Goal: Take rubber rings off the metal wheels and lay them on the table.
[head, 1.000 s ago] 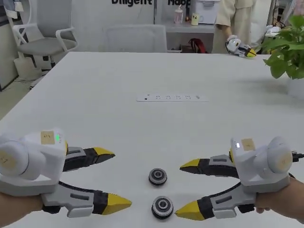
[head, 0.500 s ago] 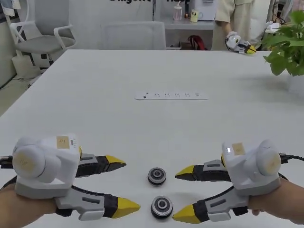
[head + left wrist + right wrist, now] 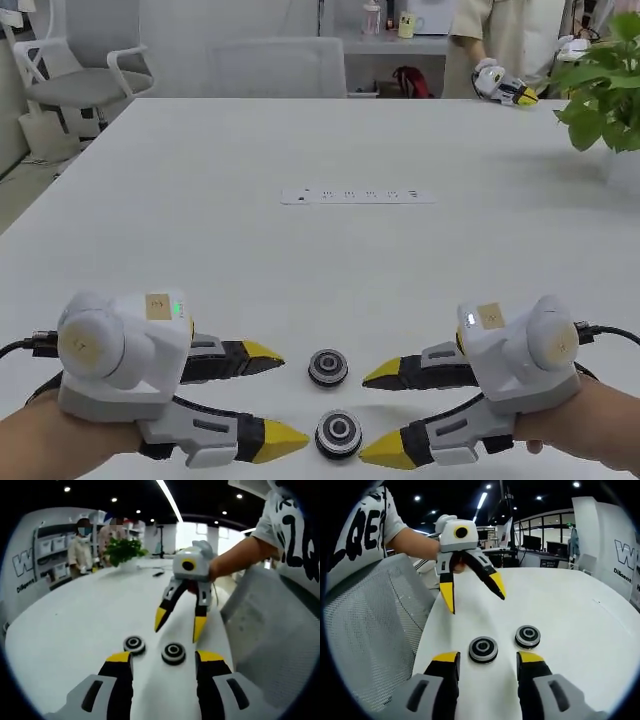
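From the head view, two small metal wheels lie flat on the white surface [image 3: 200, 200], close to the person. The far wheel [image 3: 328, 367] sits just behind the near wheel [image 3: 338, 434], and they do not touch. Each wheel has a dark ring round its edge. The left tongs [image 3: 282, 397] come in from the left and are wide open with nothing in them. The right tongs [image 3: 372, 413] come in from the right, also wide open and holding nothing. The yellow tips of both point at the wheels, which lie between the two tongs. No tip touches a wheel. Farther back a white power strip [image 3: 358, 196] lies on the surface. A green plant [image 3: 605, 90] stands at the far right, and a person [image 3: 500, 35] stands past the far end.

In the left gripper view, the left tongs [image 3: 165, 656] are spread wide. The near wheel [image 3: 173, 653] lies just ahead, between the tips, and the far wheel [image 3: 134, 644] is beside it, to the left. The right tongs [image 3: 179, 629] face this way from behind the wheels, open.

In the right gripper view, the right tongs [image 3: 488, 657] are spread wide too. The near wheel [image 3: 483, 649] lies just ahead, between the tips. The far wheel [image 3: 527, 636] is a little to the right of it. The left tongs [image 3: 476, 603] point down at the wheels from the other side, open and empty.
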### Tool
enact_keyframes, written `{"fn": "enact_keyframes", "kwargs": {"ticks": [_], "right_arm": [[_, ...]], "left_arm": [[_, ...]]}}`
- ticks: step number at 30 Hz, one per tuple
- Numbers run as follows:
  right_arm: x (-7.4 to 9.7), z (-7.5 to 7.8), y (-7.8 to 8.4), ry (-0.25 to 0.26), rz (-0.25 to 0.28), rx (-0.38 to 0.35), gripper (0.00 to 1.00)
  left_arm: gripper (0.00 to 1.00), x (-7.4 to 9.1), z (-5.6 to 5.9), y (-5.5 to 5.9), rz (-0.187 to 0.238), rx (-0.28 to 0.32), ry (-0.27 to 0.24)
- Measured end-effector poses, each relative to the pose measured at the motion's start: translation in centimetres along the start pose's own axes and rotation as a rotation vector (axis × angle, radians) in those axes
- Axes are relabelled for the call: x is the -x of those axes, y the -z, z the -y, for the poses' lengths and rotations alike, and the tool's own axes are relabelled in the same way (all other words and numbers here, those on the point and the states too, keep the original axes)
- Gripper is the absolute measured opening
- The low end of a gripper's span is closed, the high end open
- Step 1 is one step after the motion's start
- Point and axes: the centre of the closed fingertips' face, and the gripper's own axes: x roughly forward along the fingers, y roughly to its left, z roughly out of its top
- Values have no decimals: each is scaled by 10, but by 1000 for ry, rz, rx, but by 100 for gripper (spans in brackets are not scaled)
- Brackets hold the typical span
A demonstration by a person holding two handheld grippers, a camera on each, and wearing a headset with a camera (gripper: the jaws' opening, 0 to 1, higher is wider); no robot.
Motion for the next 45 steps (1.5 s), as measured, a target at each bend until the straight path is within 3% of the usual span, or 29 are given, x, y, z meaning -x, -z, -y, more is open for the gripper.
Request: {"fn": "enact_keyframes", "kwargs": {"ticks": [21,45], "right_arm": [[-7,-3,10,-22,-26,-12,34],[-6,-2,14,-11,-29,-24,34]], "left_arm": [[41,-29,13,7,-39,10,71],[28,-44,24,19,-93,-1,110]]}}
